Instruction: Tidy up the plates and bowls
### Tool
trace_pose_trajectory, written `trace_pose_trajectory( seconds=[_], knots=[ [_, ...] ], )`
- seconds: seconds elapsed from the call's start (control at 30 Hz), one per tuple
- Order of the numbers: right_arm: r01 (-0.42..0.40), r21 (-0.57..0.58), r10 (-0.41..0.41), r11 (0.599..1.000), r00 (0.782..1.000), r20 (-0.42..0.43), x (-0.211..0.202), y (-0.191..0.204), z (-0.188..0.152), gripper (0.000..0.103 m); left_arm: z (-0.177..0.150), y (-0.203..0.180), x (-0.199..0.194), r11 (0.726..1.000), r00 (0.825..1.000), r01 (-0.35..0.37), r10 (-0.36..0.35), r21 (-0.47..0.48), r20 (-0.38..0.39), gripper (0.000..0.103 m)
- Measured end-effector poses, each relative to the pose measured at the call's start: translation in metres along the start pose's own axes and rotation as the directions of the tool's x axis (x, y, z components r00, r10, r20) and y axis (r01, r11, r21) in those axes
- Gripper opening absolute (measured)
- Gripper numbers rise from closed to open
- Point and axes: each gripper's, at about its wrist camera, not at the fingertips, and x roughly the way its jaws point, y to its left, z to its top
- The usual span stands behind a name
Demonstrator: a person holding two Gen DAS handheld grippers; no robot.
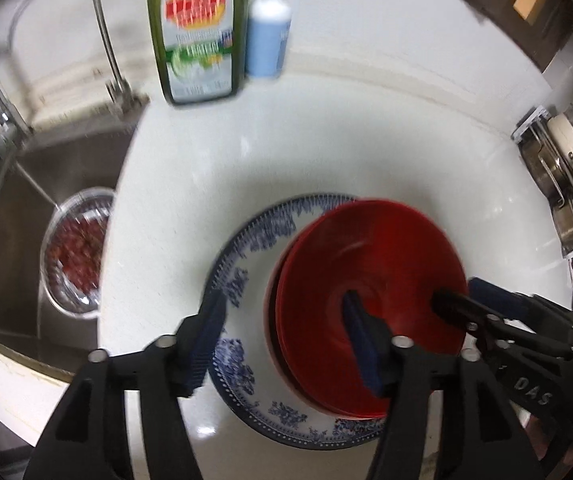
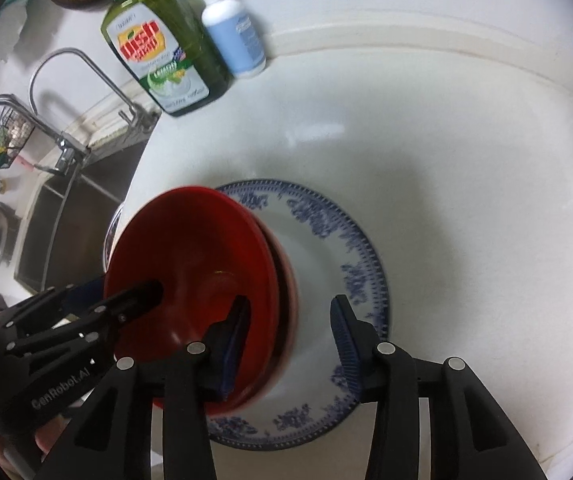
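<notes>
Resting on a blue-patterned plate [image 1: 246, 292] are stacked red bowls [image 1: 370, 304], the upper one sitting off-centre so that a second red rim shows beneath it. The plate lies flat on the white surface [image 1: 326, 152], near the sink [image 1: 26, 216].

The left tool [image 1: 284, 344] has its jaws set wide: one finger stands over the plate's rim, the other over the bowl's interior. The right tool [image 2: 290, 340] is likewise wide, one finger inside the upper bowl, the other over the plate's patterned border. Each tool also appears in the other's view, reaching across the bowl's rim; whether any finger touches the bowl cannot be told, the frames being blurred.

At the rear of the surface stand a green dish-soap bottle [image 2: 162, 52] and, just beside it, a blue pump bottle [image 2: 234, 32]. A faucet [image 1: 98, 40] rises behind the sink, and a metal strainer [image 1: 74, 252] with red contents lies in the basin.
</notes>
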Motion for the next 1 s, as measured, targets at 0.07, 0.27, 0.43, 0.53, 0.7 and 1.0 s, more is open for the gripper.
trace_pose_trajectory(
  seconds=[0.07,0.27,0.43,0.53,0.7,1.0],
  knots=[
    [0.026,0.007,-0.026,1.000,0.998,0.049,-0.012,-0.003,-0.003,0.055,0.000,-0.004,-0.011,1.000,0.998,-0.020,0.019,0.021,0.055,0.072],
    [0.087,0.022,-0.090,0.996,0.969,0.230,-0.052,-0.010,-0.022,0.072,-0.015,-0.022,-0.037,0.998,0.985,-0.041,0.032,0.049,0.171,0.075],
    [0.118,0.015,-0.116,0.993,0.930,0.349,-0.083,-0.019,-0.048,0.078,-0.047,-0.035,-0.067,0.997,0.951,-0.073,0.063,0.023,0.302,0.086],
    [0.127,0.001,-0.117,0.992,0.911,0.395,-0.099,-0.021,-0.067,0.081,-0.065,-0.043,-0.083,0.997,0.937,-0.074,0.067,0.006,0.342,0.091],
    [0.132,-0.015,-0.112,0.991,0.888,0.445,-0.123,-0.026,-0.103,0.082,-0.104,-0.057,-0.109,0.996,0.905,-0.094,0.085,0.001,0.417,0.096],
    [0.167,-0.012,-0.140,0.986,0.864,0.484,-0.164,-0.035,-0.179,0.082,-0.178,-0.076,-0.151,0.990,0.872,-0.133,0.137,-0.041,0.471,0.100]
  ],
)
